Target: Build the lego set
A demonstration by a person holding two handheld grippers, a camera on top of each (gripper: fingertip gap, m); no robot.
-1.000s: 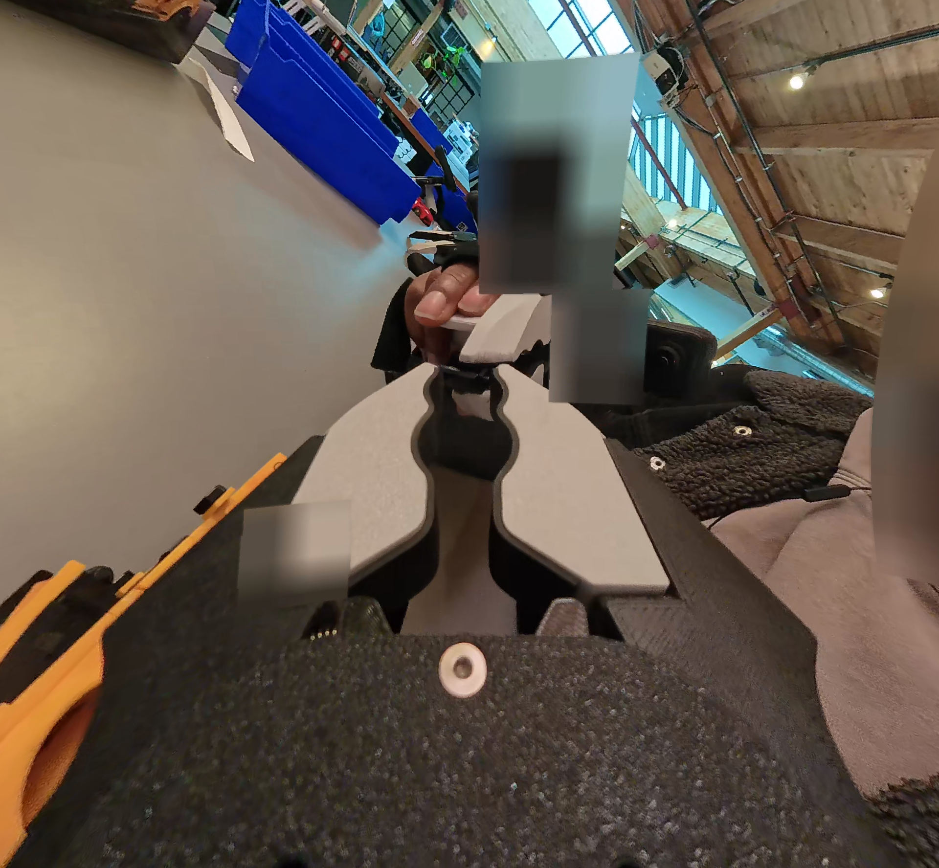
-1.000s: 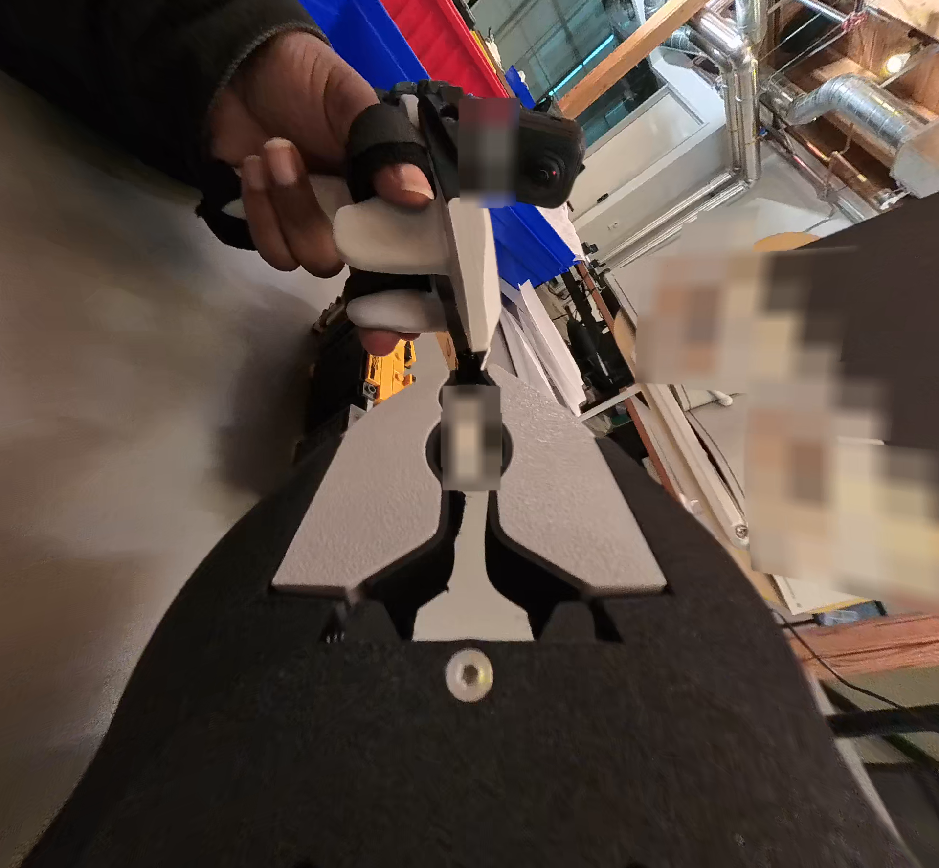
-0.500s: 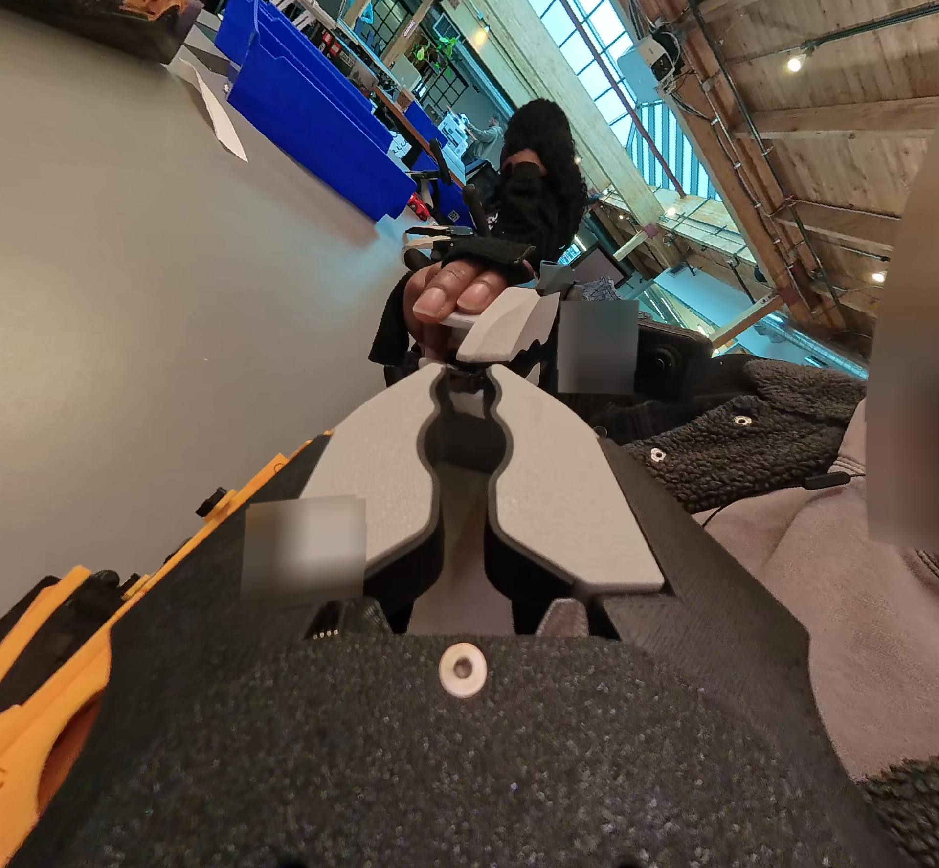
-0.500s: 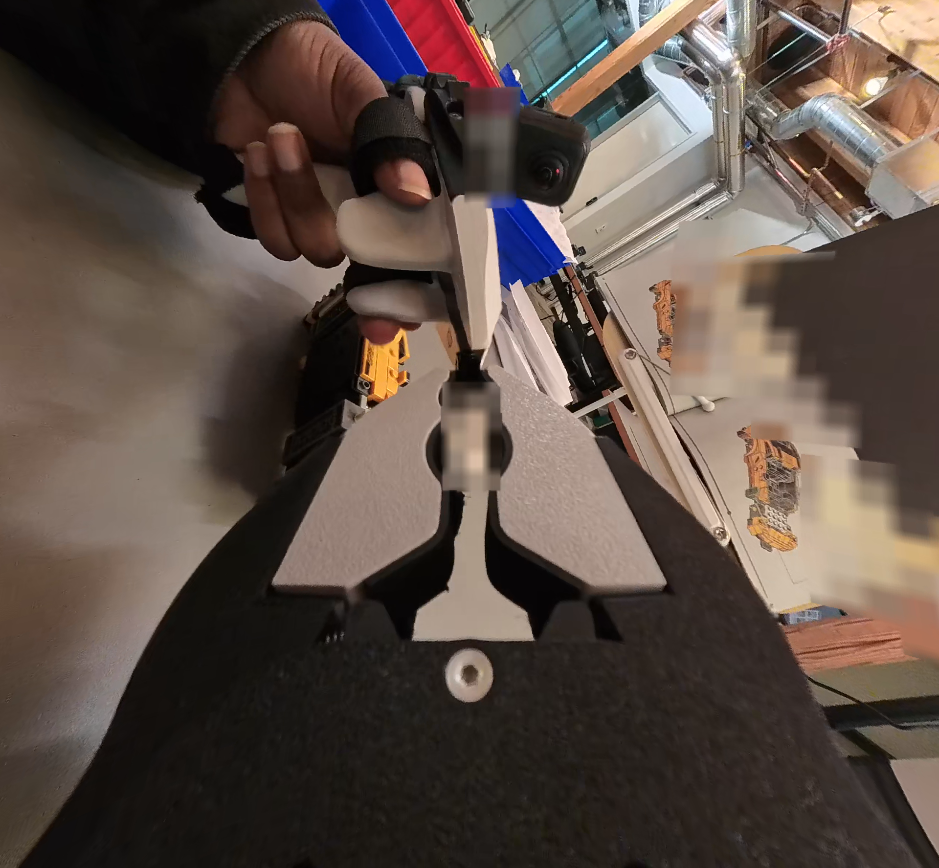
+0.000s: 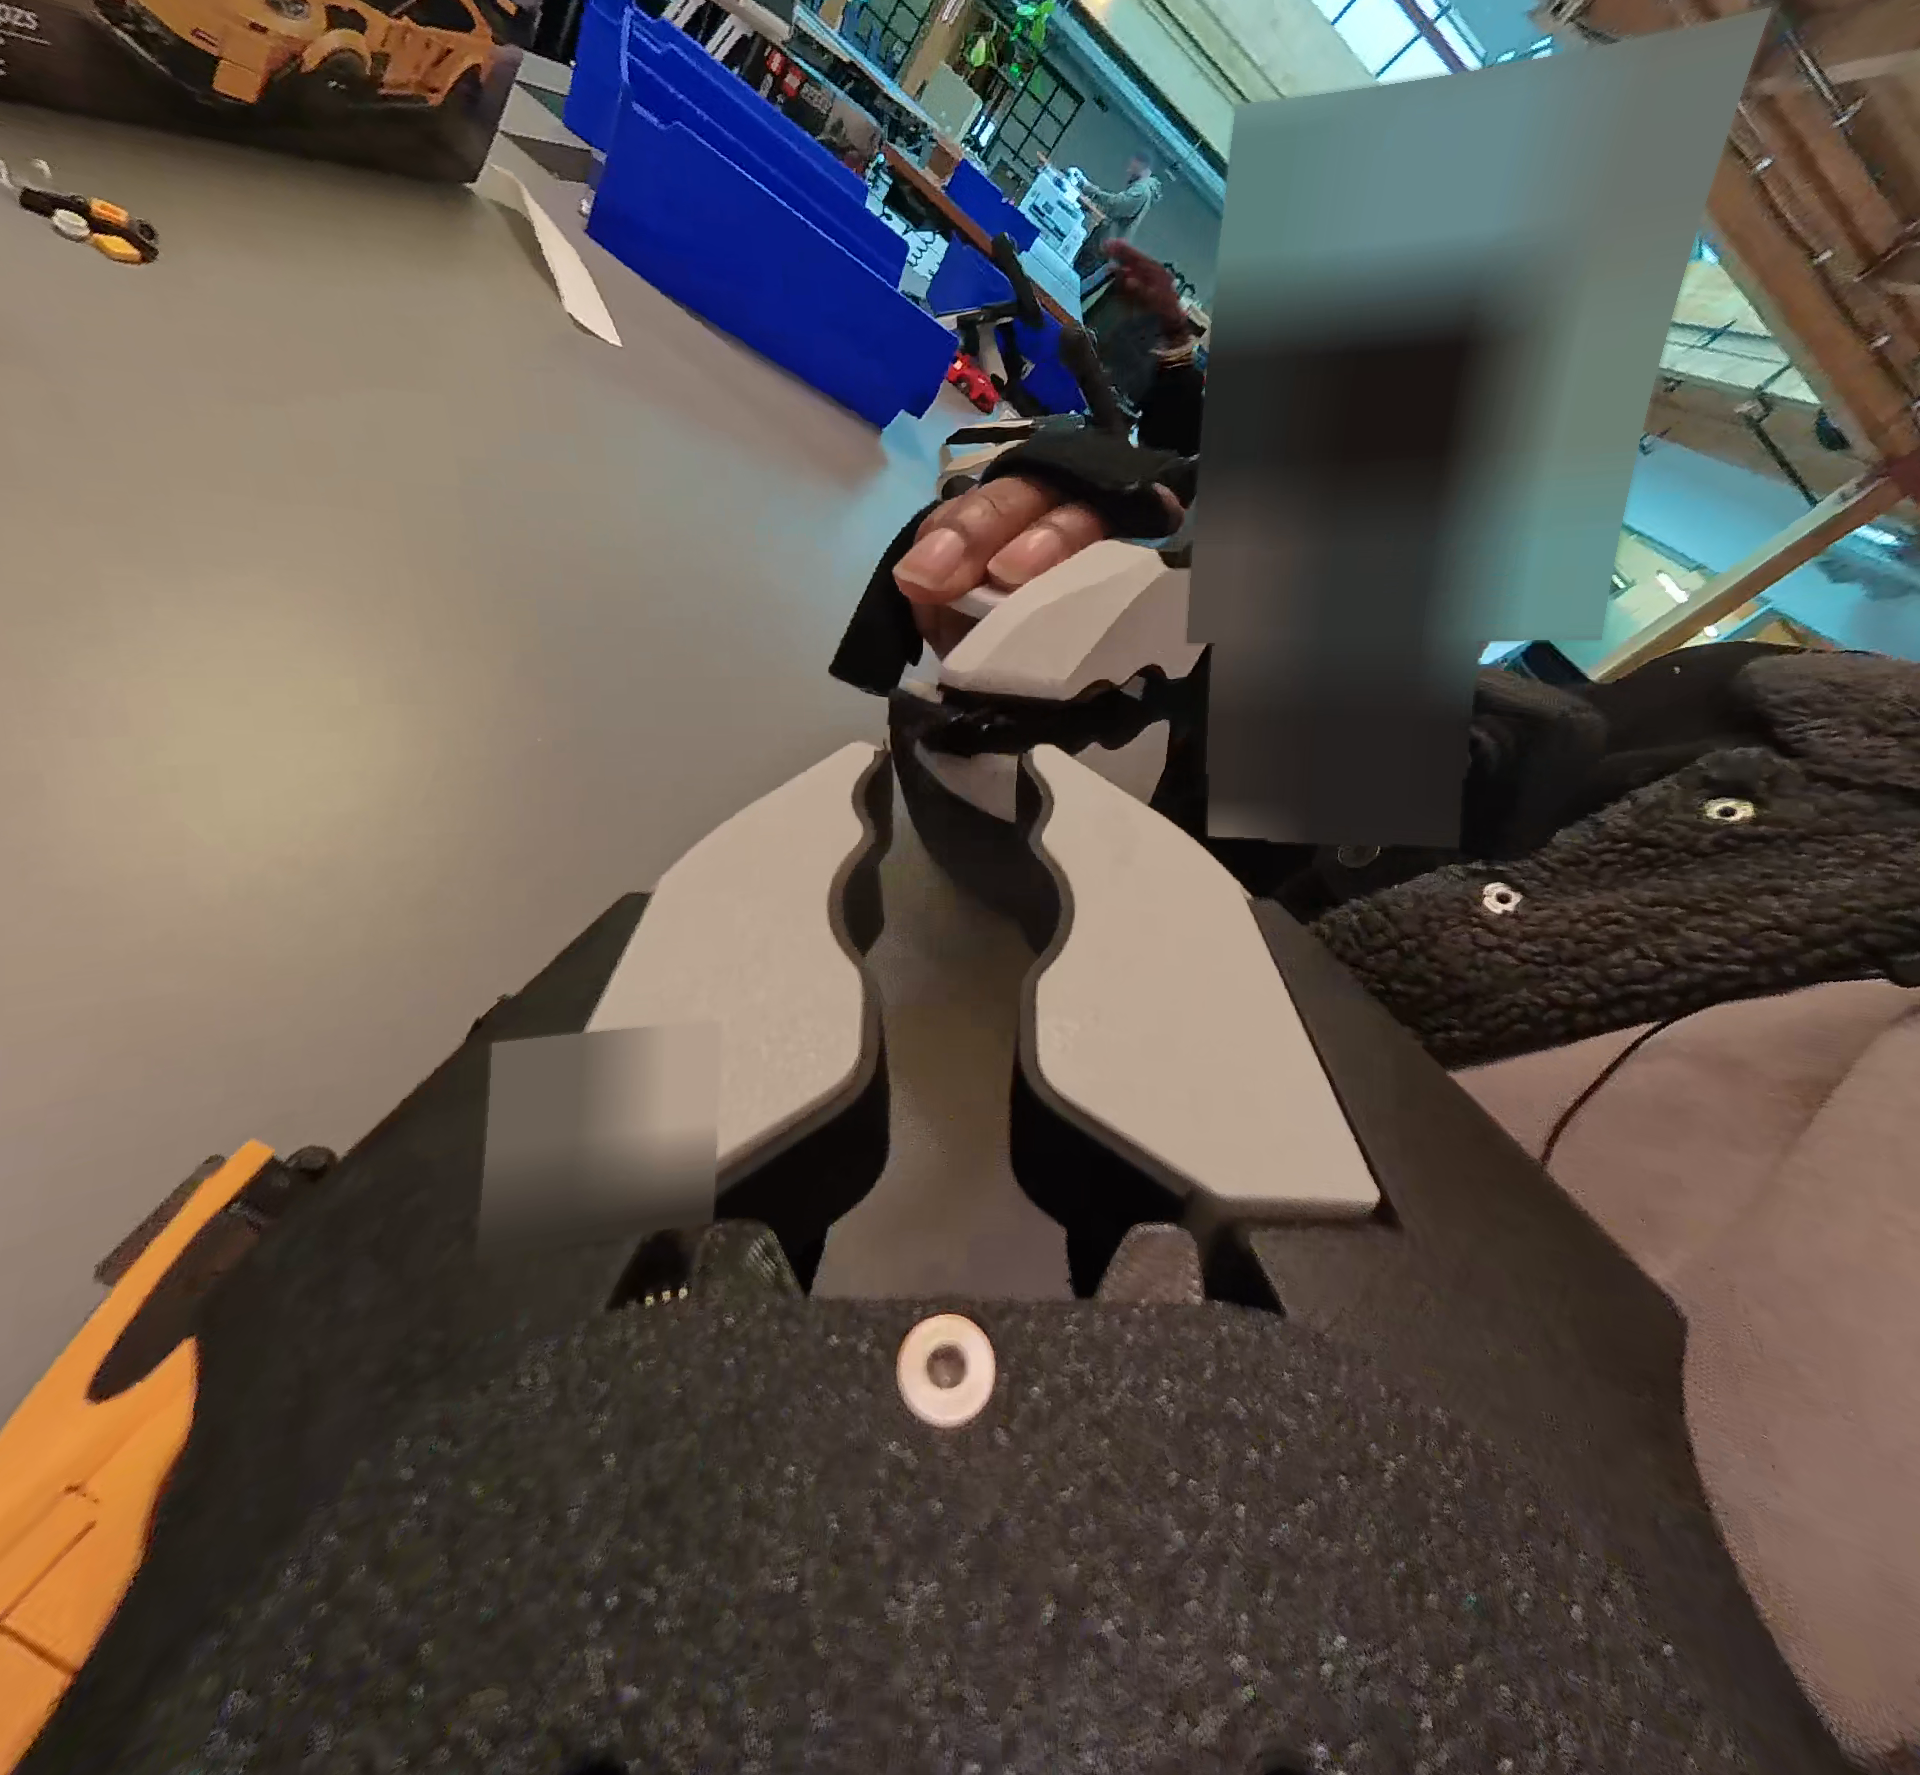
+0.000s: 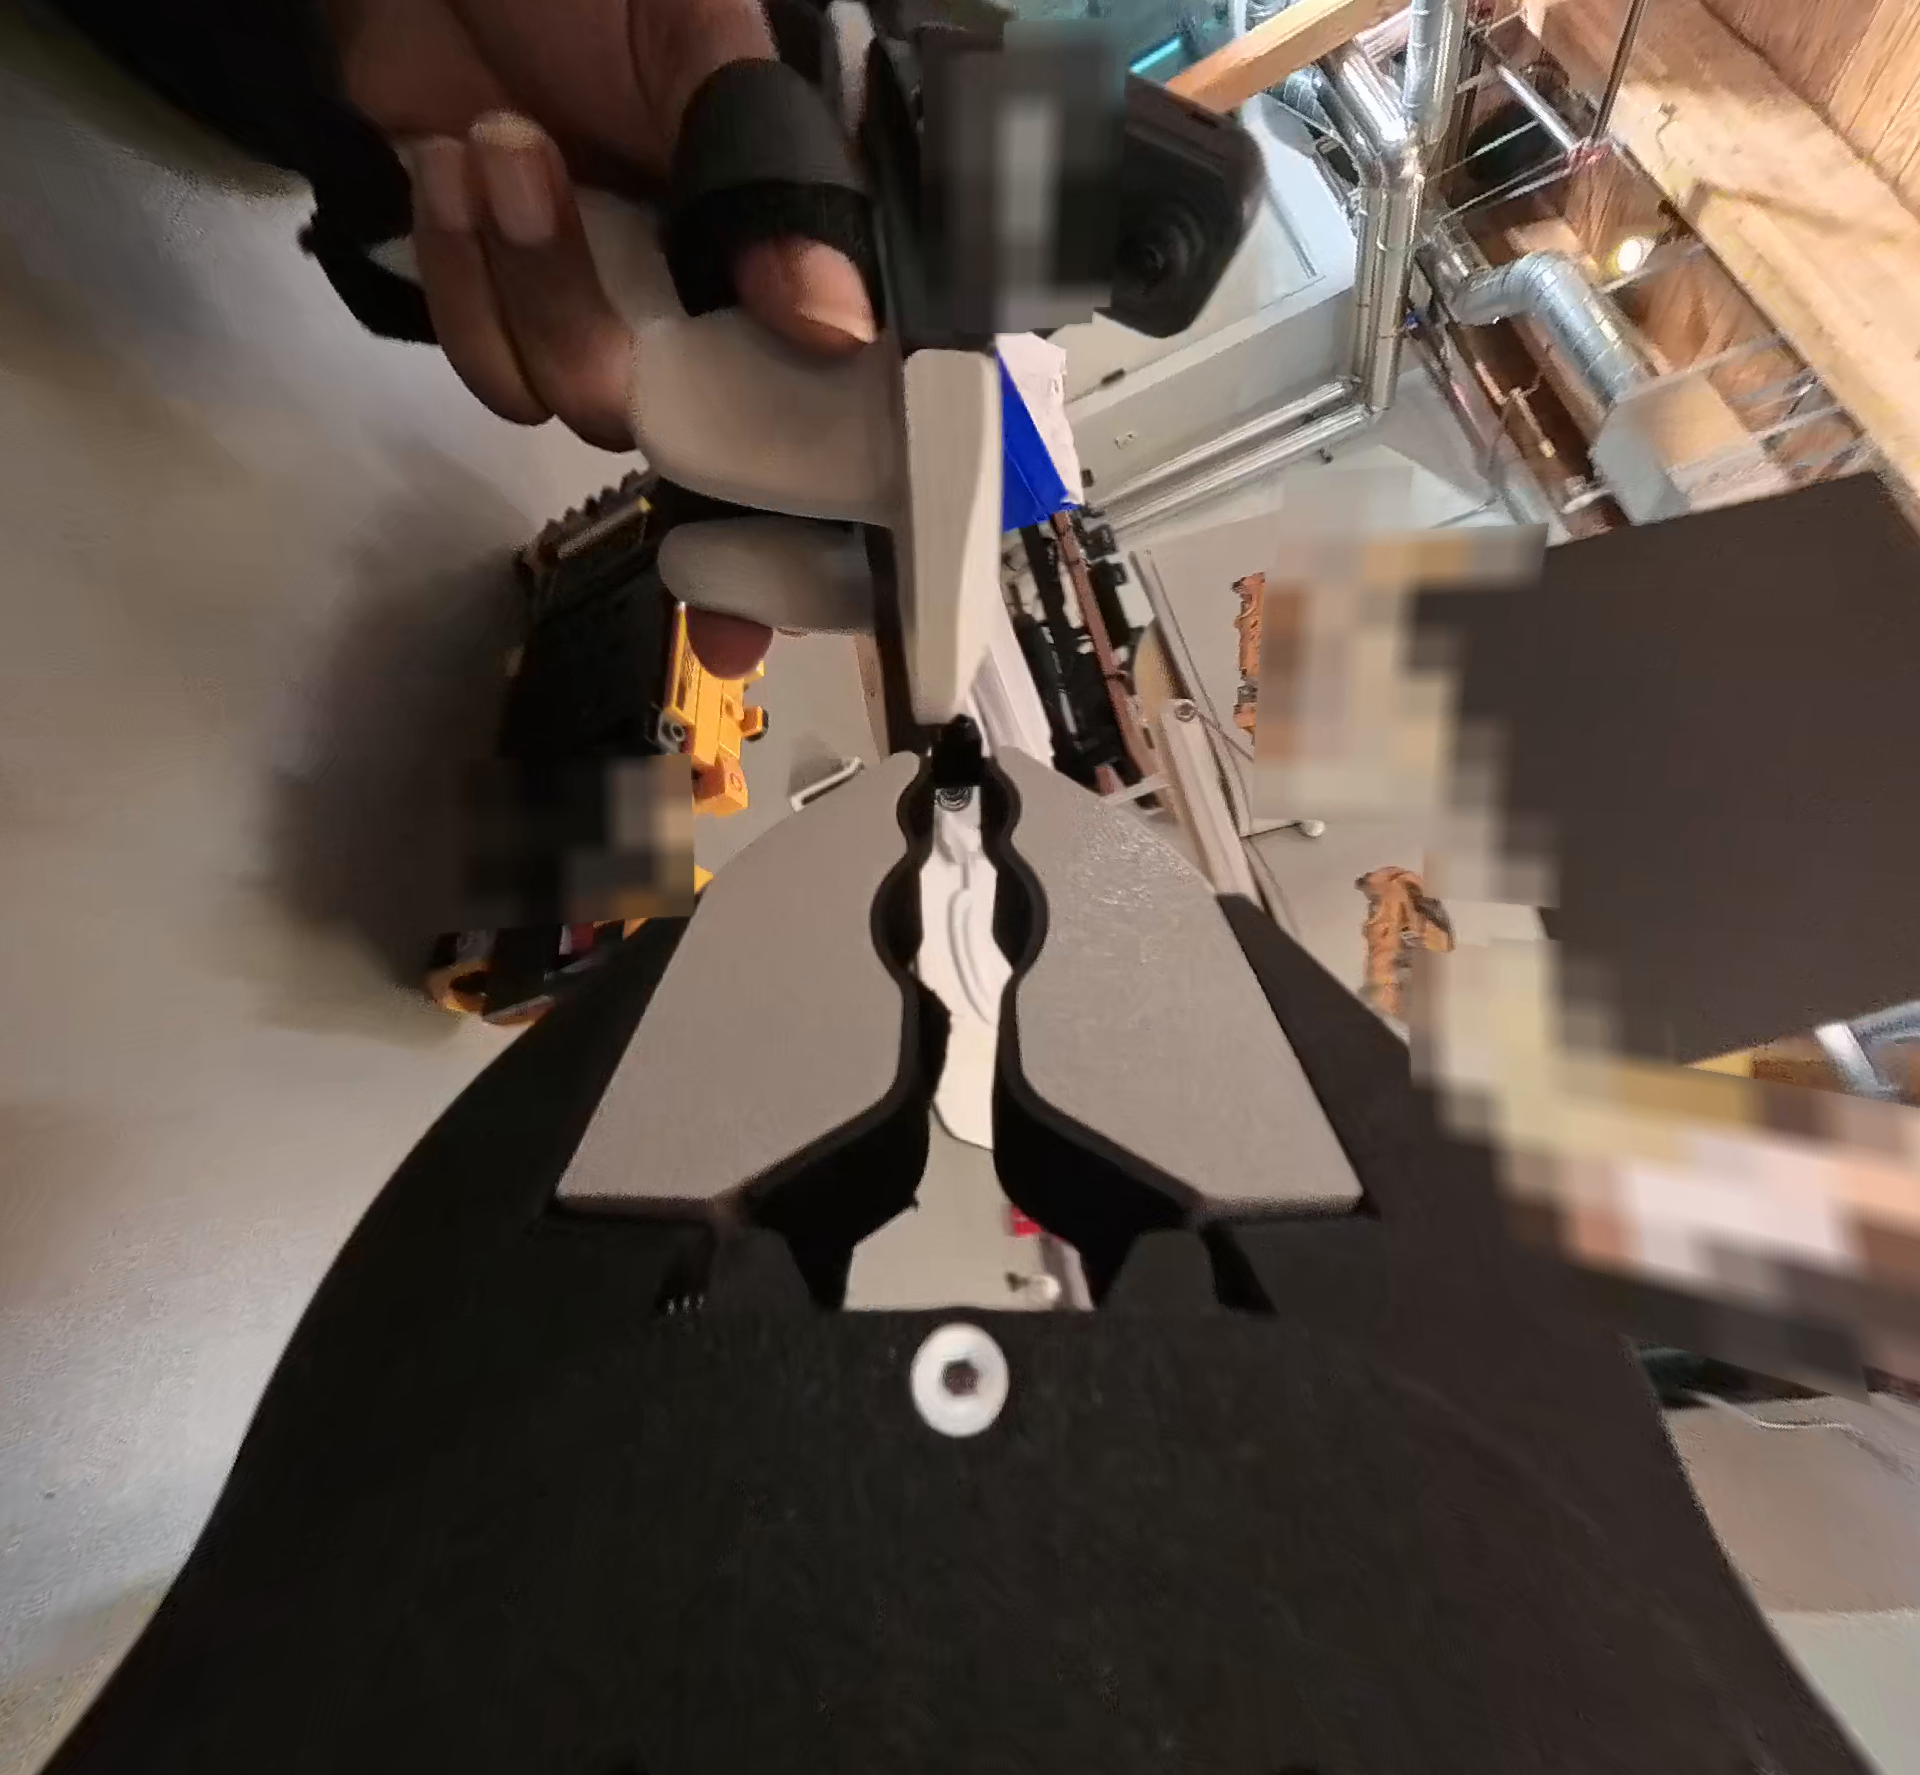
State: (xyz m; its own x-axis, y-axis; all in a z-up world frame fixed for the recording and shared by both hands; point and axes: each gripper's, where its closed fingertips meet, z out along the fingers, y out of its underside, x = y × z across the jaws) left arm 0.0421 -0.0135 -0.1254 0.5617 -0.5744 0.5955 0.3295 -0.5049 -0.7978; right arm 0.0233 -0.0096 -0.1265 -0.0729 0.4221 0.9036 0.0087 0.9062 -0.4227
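Black piece point(image 6: 954, 757): seemingly pinched by both grippers, tip to tip.
Left gripper point(image 5: 956, 769): closed on piece.
Right gripper point(image 6: 956, 769): closed on piece.
Model point(image 6: 623, 645): orange-black, behind.

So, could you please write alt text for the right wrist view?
Two hand-held grippers meet tip to tip: the right hand-held gripper points at the left hand-held gripper, held by a hand. Behind lies a blurred yellow-and-black lego car on a grey table.
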